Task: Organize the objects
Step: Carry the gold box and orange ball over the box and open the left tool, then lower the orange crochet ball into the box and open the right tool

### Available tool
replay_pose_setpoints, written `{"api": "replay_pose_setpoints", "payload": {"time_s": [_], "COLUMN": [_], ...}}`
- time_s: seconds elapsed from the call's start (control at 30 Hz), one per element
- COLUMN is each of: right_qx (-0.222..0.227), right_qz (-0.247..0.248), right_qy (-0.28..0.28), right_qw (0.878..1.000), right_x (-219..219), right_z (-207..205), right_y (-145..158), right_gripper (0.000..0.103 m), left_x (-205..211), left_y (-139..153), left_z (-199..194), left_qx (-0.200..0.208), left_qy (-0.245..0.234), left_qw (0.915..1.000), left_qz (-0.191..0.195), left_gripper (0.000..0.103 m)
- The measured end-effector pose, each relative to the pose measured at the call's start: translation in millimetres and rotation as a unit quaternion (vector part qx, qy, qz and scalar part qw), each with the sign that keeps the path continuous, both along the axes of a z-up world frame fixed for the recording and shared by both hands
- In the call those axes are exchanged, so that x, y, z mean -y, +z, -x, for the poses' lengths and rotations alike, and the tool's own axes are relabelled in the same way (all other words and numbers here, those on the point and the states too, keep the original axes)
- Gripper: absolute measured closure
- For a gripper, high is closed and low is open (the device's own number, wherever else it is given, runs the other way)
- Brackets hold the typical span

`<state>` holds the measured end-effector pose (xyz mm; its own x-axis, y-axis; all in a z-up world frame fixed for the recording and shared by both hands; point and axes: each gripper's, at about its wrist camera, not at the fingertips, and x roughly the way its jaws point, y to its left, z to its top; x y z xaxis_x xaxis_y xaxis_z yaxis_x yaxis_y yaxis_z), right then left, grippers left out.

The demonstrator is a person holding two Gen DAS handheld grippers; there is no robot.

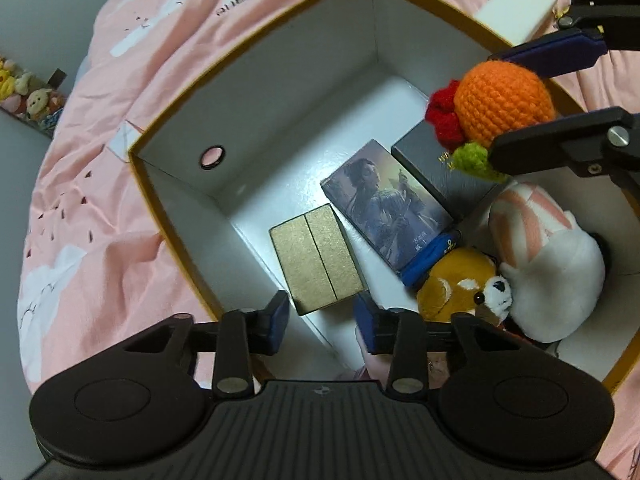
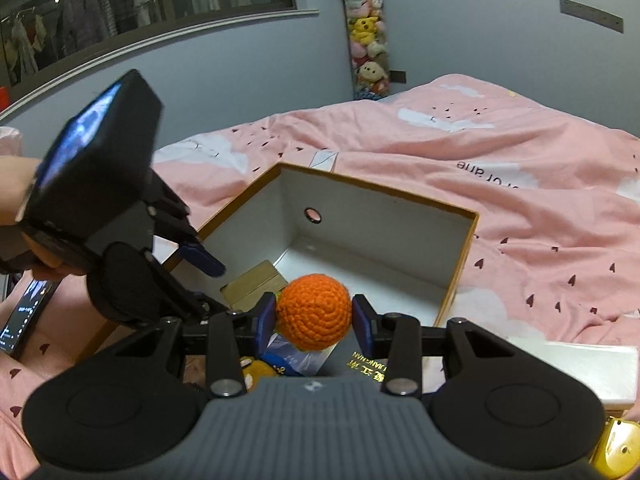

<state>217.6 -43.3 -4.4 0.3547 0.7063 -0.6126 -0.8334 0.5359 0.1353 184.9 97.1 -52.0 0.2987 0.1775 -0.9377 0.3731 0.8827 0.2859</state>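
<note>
Orange crocheted ball is pinched between the two blue pads of the right hand-held gripper, held by its sides over the near part of the storage box. In the left wrist view the same toy shows red and green crocheted tufts on its far side, so it reads as a knitted fruit or flower; which one I cannot tell. Side grip leaves the underside free, which suits lowering it straight in.

Box sits on the pink bed cover, yellow-edged, white inside, with a round finger hole in one wall. Contents seen from the left wrist: gold card box flat on the floor, printed box with a figure on it beside it, dark box with gold lettering just beyond, red panda plush and a white-and-pink plush packed into one corner. Flat boxes lie side by side, soft toys are wedged together; judgement: free floor is left toward the wall with the hole.

Left hand-held gripper points down into the box above the gold card box, pads apart with nothing between them, so it is empty.

White block lies on the bed outside the box, not yet stowed.

Judged step: placing the crocheted toy; organizing is well along but not finished.
</note>
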Motion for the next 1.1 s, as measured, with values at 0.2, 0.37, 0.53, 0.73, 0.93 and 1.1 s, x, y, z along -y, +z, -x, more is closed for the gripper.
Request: {"api": "replay_pose_setpoints", "payload": {"time_s": [0.2,0.37,0.53,0.73,0.93,1.1], "right_qx": [-0.008,-0.013,-0.038,-0.065,-0.088,-0.121], "right_qz": [0.018,0.034,0.036,0.045,0.040,0.020], "right_qy": [0.013,0.036,0.058,0.065,0.073,0.069], "right_qw": [1.000,0.999,0.997,0.995,0.993,0.990], "right_x": [-7.9,-17.1,-29.2,-41.9,-46.2,-58.5], "right_z": [-4.6,-5.4,-10.2,-11.0,-8.8,-9.1], "right_y": [-7.9,-14.2,-20.6,-29.9,-29.9,-29.2], "right_gripper": [0.060,0.060,0.060,0.060,0.060,0.060], "left_x": [1.5,-4.8,-12.9,-22.2,-42.5,-65.1], "left_y": [-4.1,-1.8,0.5,7.4,35.4,52.1], "left_z": [-3.7,-7.1,-6.4,-6.4,1.5,10.5], "left_qx": [0.010,0.036,0.052,0.059,0.104,0.144], "left_qy": [0.003,0.025,0.028,0.022,0.055,0.149], "left_qw": [0.9998,0.9981,0.9954,0.9901,0.9762,0.9567], "left_qz": [0.019,0.044,0.076,0.126,0.182,0.204], "left_gripper": [0.063,0.069,0.070,0.070,0.070,0.070]}}
